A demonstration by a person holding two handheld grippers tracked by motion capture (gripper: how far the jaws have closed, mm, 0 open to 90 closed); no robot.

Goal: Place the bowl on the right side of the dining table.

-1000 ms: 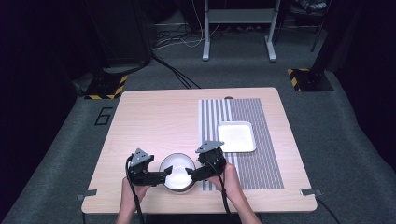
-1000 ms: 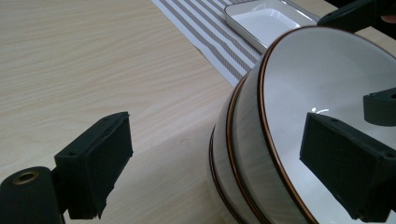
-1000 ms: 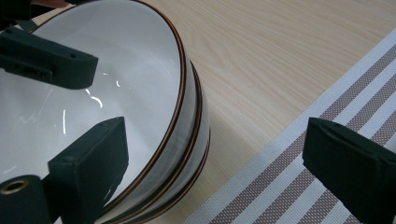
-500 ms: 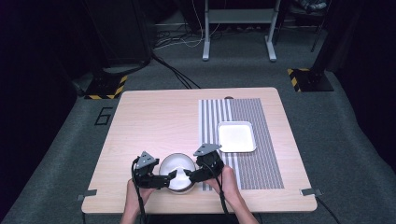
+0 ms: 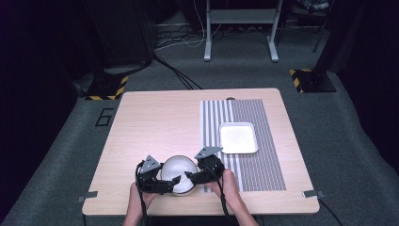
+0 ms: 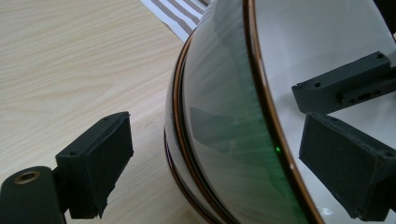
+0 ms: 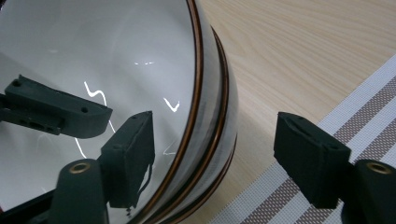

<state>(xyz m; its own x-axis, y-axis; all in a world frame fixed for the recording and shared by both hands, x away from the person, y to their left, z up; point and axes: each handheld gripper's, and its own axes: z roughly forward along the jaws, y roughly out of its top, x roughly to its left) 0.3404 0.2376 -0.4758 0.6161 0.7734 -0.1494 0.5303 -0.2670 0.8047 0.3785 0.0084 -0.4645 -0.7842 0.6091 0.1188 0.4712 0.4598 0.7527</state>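
bowl (image 5: 179, 172) sliding nearer on table (image 5: 155, 122) | left tongs (image 5: 165, 181), right tongs (image 5: 194, 177) straddling rim, unclenched | lift pending

The high view looks forward and down from above the person's side onto the whole pale wooden bench (image 5: 160, 122) and the dark floor beyond. The left gripper view sits very close to the glossy white bowl with a brown rim (image 6: 261, 107), looking along its own jaws across that rim. The right gripper view faces the same bowl (image 7: 140, 70) from the opposite side, equally near; both share its white inside and the striped grey-and-white mat (image 7: 327, 121).
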